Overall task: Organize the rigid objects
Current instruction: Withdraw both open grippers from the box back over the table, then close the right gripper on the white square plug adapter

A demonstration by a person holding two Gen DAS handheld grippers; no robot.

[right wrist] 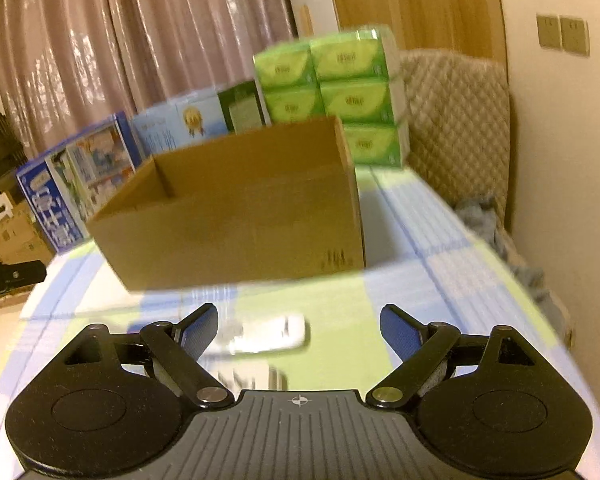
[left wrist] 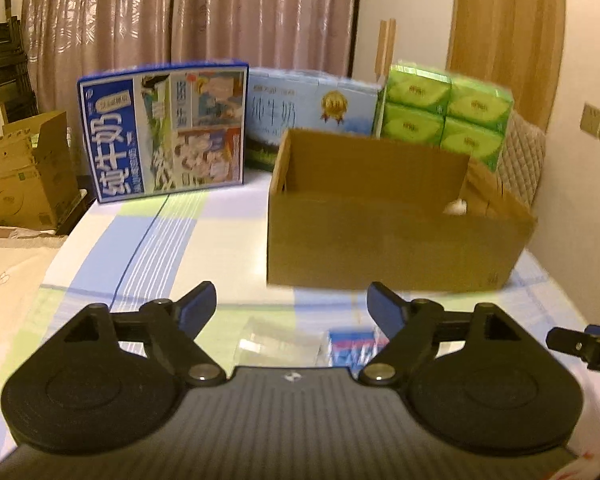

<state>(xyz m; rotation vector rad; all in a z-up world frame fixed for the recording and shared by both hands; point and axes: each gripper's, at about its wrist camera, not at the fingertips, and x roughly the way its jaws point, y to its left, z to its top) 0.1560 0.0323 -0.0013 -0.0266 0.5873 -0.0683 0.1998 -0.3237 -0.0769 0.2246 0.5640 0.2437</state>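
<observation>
Checked tablecloth, blue, green and white; on it at 12 o'clock an open-topped corrugated cardboard box, its interior mostly hidden but for a white scrap at the right corner, backed by blue milk cartons and green tissue packs. Left gripper spread wide, holding nothing; below it a clear plastic cup lying on its side beside a blurred blue-and-red small box, cut off at 6 o'clock. Right gripper likewise spread and empty, over a smeared white oblong object, identity unreadable.

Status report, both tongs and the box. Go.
Left tongs open, empty. Right tongs open, empty. Cardboard box open-topped ahead. Clear cup and white object loose on table, short of box.
</observation>
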